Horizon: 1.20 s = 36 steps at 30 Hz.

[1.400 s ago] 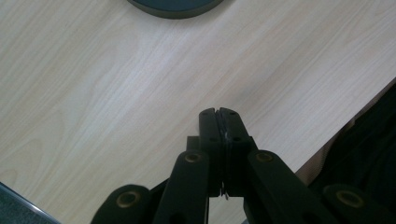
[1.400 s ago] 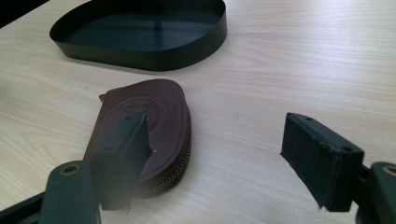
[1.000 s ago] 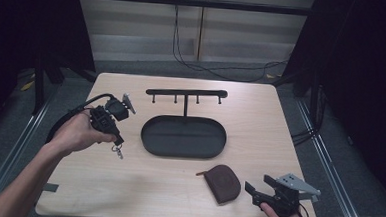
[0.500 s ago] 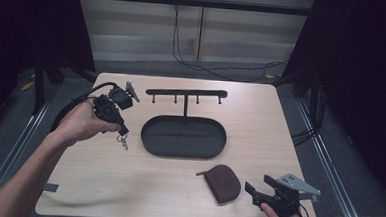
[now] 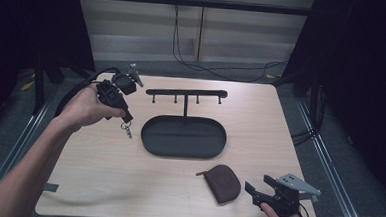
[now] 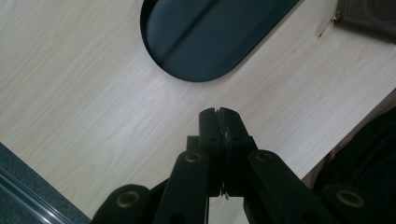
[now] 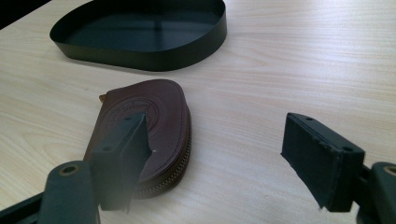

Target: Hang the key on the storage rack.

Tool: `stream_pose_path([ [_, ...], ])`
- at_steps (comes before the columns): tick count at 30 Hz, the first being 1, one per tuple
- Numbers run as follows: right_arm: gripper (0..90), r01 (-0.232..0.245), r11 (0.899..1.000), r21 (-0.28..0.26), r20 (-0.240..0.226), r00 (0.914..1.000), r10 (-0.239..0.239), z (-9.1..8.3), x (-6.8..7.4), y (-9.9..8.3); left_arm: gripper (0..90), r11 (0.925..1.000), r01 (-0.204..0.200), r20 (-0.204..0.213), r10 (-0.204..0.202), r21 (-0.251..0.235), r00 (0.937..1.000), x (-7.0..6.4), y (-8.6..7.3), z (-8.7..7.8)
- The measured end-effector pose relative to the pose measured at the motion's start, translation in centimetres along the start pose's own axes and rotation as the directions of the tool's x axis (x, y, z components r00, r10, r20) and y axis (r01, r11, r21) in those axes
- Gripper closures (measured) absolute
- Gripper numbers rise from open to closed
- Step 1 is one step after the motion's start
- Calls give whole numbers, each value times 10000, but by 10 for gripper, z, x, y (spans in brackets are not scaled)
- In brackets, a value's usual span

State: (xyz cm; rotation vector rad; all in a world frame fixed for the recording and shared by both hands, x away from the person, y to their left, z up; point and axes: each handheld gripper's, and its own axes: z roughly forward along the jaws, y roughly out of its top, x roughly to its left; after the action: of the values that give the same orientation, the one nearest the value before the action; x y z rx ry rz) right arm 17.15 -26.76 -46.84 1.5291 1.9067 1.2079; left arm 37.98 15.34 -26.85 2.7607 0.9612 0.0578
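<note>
The left gripper is hanging above the table left of the black oval tray, jaws pressed together, with a small key ring dangling beneath. The right gripper is sitting at the near right corner, jaws spread wide, just beside the brown zip pouch

The small metal thing dangling below the left gripper is showing too small to identify, while the frame edge is cutting off part of the brown pouch in the left gripper view.
</note>
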Motion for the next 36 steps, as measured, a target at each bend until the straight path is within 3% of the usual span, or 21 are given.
stream_pose_path([
  [15,228,32,10000,-10,-42,10000,-32,0,0,0,894,9999,79,-152,-80,-120,9999,-2,27,-13],
  [25,228,-4,10000,-53,-73,10000,4,-1,0,0,894,9990,342,-225,-349,-287,9991,6,44,-19],
  [36,227,17,10000,-66,-140,9999,-18,-1,0,0,894,9988,488,-86,-488,-37,9988,15,64,-15],
])
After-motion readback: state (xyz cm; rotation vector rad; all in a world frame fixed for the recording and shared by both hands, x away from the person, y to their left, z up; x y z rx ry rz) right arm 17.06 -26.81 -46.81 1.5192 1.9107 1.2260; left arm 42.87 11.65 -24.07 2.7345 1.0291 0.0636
